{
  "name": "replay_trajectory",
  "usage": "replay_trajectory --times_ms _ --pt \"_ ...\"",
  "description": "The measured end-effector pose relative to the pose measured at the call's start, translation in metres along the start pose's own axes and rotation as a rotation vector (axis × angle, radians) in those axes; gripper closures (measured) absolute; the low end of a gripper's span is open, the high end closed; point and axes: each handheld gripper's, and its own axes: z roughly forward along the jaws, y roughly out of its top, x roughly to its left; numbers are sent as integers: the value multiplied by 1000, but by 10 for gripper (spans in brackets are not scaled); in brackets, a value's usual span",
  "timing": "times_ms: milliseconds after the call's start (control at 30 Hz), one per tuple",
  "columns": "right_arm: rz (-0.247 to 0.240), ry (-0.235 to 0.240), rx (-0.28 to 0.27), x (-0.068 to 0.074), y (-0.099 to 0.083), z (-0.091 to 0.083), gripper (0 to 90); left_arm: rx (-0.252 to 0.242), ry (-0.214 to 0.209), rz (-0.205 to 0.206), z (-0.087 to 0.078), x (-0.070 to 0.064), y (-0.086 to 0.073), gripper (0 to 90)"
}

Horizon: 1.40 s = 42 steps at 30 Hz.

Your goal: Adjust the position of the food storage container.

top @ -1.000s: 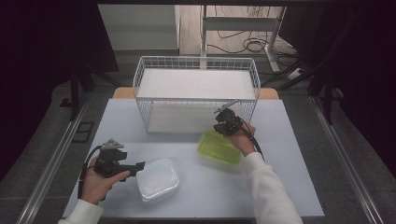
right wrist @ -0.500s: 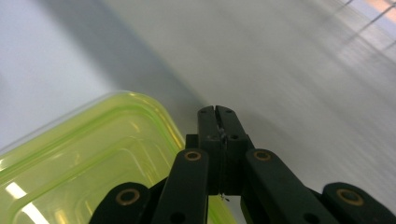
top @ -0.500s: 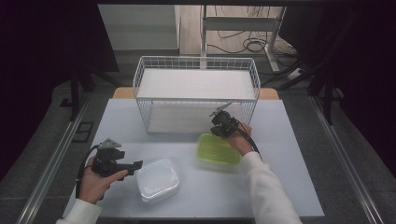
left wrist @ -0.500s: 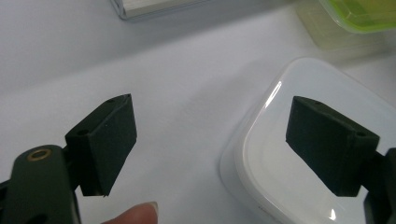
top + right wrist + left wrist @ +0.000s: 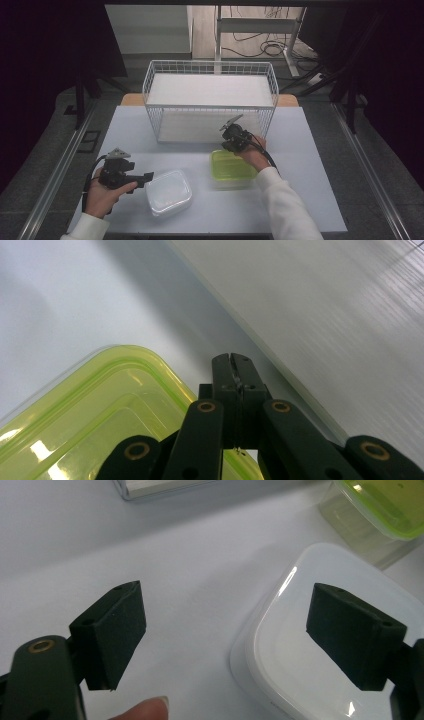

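Note:
A clear box with a yellow-green lid [image 5: 232, 168] lies flat on the white table, just in front of the wire basket. My right gripper [image 5: 229, 141] hovers over the box's far edge; its jaws are pressed together with nothing visible between them, above the green lid [image 5: 100, 410]. A clear box with a white lid [image 5: 169, 192] sits at the front left. My left gripper [image 5: 148, 176] points right at it, open, one jaw over the white lid [image 5: 300, 670] and the other over bare table. The green box's corner [image 5: 380, 505] lies beyond.
A white wire basket [image 5: 210, 106] with a white liner [image 5: 325, 315] stands at the back middle of the table [image 5: 310, 165]. Bare tabletop lies left of the basket and to the right of the green box. Dark floor, rails and cables surround the table.
The green-lidded box has settled flat and slightly nearer the front. My right gripper shifted a little left and lower above it. The left gripper has barely moved.

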Motion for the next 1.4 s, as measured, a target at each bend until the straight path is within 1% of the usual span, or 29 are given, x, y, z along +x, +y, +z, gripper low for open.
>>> replay_trajectory --times_ms 67,133,167,200,233,267,333,367,400,467,500,567,600,633,667,700,733,767,867,900,967,1000,1033,1067,1167,1233,1267,1367,1400 --pt "2 1 0 0 0 -1 886 -2 1 -2 0 0 0 160" --pt "4 -8 -6 0 -1 -3 886 -17 -7 -23 -1 0 0 160" --pt "7 -13 -13 1 -1 -6 886 -17 -7 -23 -1 0 0 163" --pt "6 -19 -25 1 -1 -10 886 -32 -20 -36 -3 0 1 165" --pt "6 -19 -25 1 -1 -10 886 -32 -20 -36 -3 0 1 167" --pt "9 -23 -36 2 -1 -14 886 -44 -21 -37 -6 -1 2 167" --pt "8 -22 -68 5 -1 -28 886 -61 -20 -39 -8 -2 3 173" --pt "22 -13 -102 8 -3 -42 886 -66 -22 -39 -8 -3 3 175" --pt "22 -13 -102 8 -3 -42 886 -70 -24 -32 -9 -4 4 175" --pt "35 -8 -120 11 -9 -54 886 -72 -25 -24 -10 -7 5 176" --pt "46 -4 -127 12 -12 -59 886 -72 -24 -24 -10 -9 5 178" --pt "75 5 -136 13 -21 -68 885 -77 -24 -11 -11 -12 7 200" --pt "101 13 -142 15 -30 -76 886 -79 -27 -8 -11 -13 7 205" --pt "101 13 -142 15 -30 -76 886 -81 -29 -5 -11 -15 8 205" --pt "117 20 -145 16 -35 -80 885 -83 -29 -1 -11 -17 9 204" --pt "142 30 -153 17 -45 -87 883 -84 -31 3 -11 -19 10 203" --pt "142 30 -153 17 -45 -87 883 -82 -41 5 -11 -21 11 203" --pt "159 35 -162 17 -50 -91 869 -77 -49 7 -10 -22 12 202" --pt "217 57 -189 15 -68 -101 756 -68 -52 16 -9 -26 13 197" --pt "221 59 -199 15 -74 -103 712 -71 -49 18 -9 -26 13 196" --pt "249 62 -205 15 -86 -108 601 -81 -52 9 -8 -28 15 195" --pt "267 68 -213 15 -92 -110 552 -86 -62 2 -7 -29 16 196" --pt "315 86 -222 14 -104 -114 453 -93 -82 0 -5 -30 16 196" --pt "315 86 -222 14 -104 -114 453 -97 -88 3 -5 -32 17 196" --pt "345 85 -226 16 -117 -118 349 -105 -85 14 -6 -36 19 198" --pt "347 64 -230 20 -126 -119 296 -106 -90 10 -7 -37 19 208" --pt "343 56 -222 21 -131 -118 279 -107 -93 7 -8 -37 19 215" --pt "357 55 -211 21 -140 -117 276 -96 -93 8 -8 -39 19 240" --pt "357 55 -211 21 -140 -117 276 -93 -95 11 -7 -40 19 240"
